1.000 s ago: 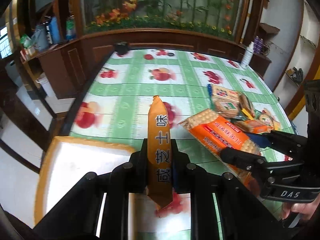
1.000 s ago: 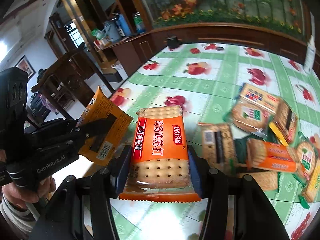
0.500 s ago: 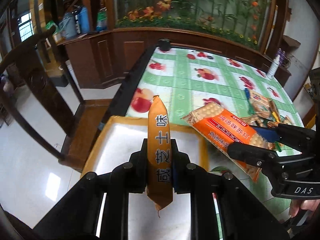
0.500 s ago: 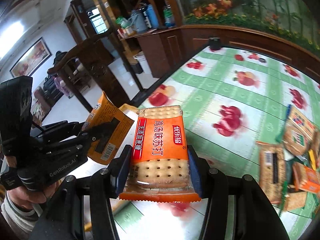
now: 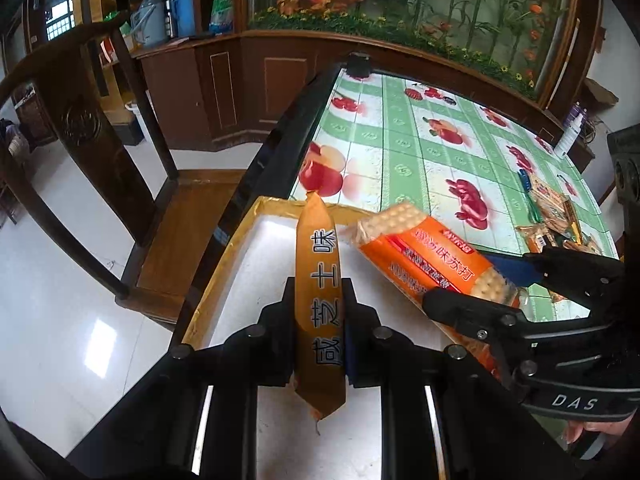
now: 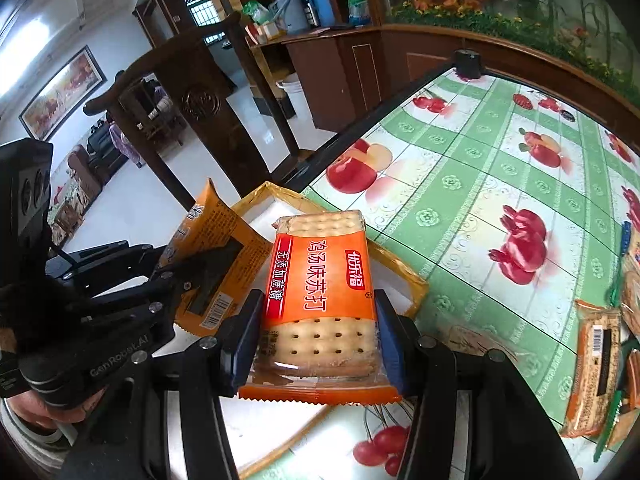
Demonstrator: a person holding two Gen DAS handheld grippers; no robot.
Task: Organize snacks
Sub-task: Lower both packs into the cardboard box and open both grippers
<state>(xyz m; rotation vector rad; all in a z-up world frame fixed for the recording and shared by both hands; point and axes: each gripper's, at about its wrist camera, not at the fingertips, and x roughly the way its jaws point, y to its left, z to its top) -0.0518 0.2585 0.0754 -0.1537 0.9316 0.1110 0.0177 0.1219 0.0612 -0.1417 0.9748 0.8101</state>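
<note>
Here, in the left wrist view, the left gripper [image 5: 320,320] has its fingers clamped on one thin brown packet [image 5: 319,304], long axis pointing ahead, hanging directly over the white tray [image 5: 240,248] at the tabletop [image 5: 440,160] edge. In the right wrist view, the right gripper [image 6: 316,332] has its fingers gripping one cracker pack [image 6: 320,280] by its sides, above the tray's near corner. About five loose snacks [image 6: 596,364] lie well to the right.
</note>
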